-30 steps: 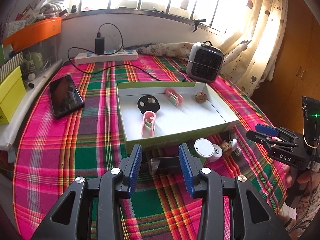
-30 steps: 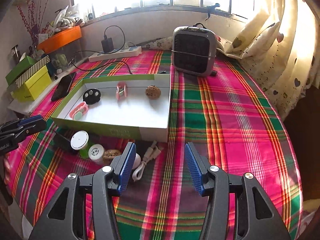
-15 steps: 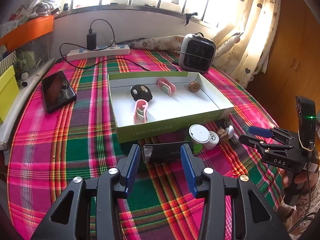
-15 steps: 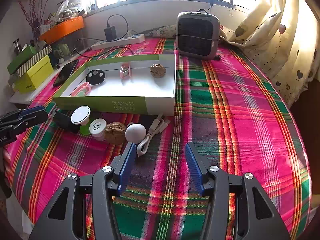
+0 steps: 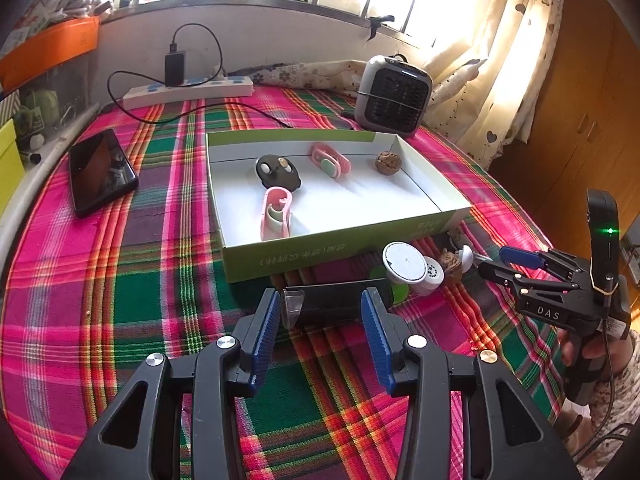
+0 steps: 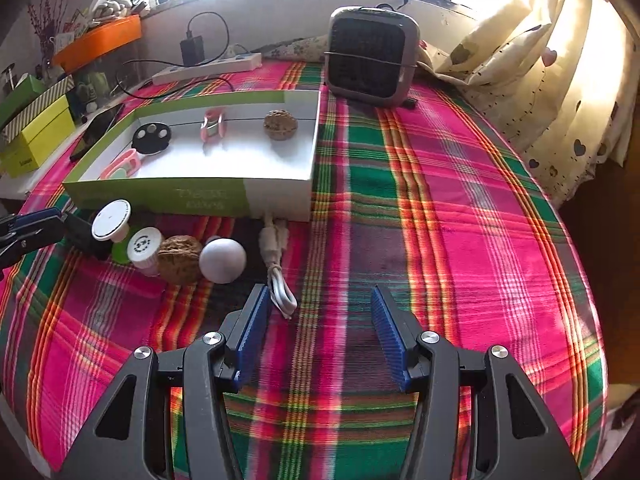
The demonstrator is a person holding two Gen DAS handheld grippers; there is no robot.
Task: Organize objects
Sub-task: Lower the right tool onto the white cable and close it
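A green and white box [image 5: 340, 236] [image 6: 276, 196] holds two pink clips, a black disc [image 5: 278, 170] and a walnut [image 6: 281, 124]. In front of it lie a black rectangular case [image 5: 336, 304], a white-capped green bottle [image 6: 112, 226], a small white bottle [image 6: 144, 246], a walnut [image 6: 179, 260], a white ball [image 6: 222, 260] and a coiled white cable [image 6: 280, 280]. My left gripper [image 5: 320, 320] is open, just short of the black case. My right gripper [image 6: 320, 320] is open and empty over the cloth, its left finger beside the cable.
A grey heater [image 6: 370, 60] stands behind the box. A black phone [image 5: 100, 170] lies at the left, a power strip [image 5: 188, 92] with a charger at the back. Green boxes [image 6: 36, 128] and an orange tray sit on the left ledge. Curtains hang at the right.
Both grippers have moved back and lower, closer to the cloth. The loose objects in front of the box now look nearer in the right wrist view. Both stay open.
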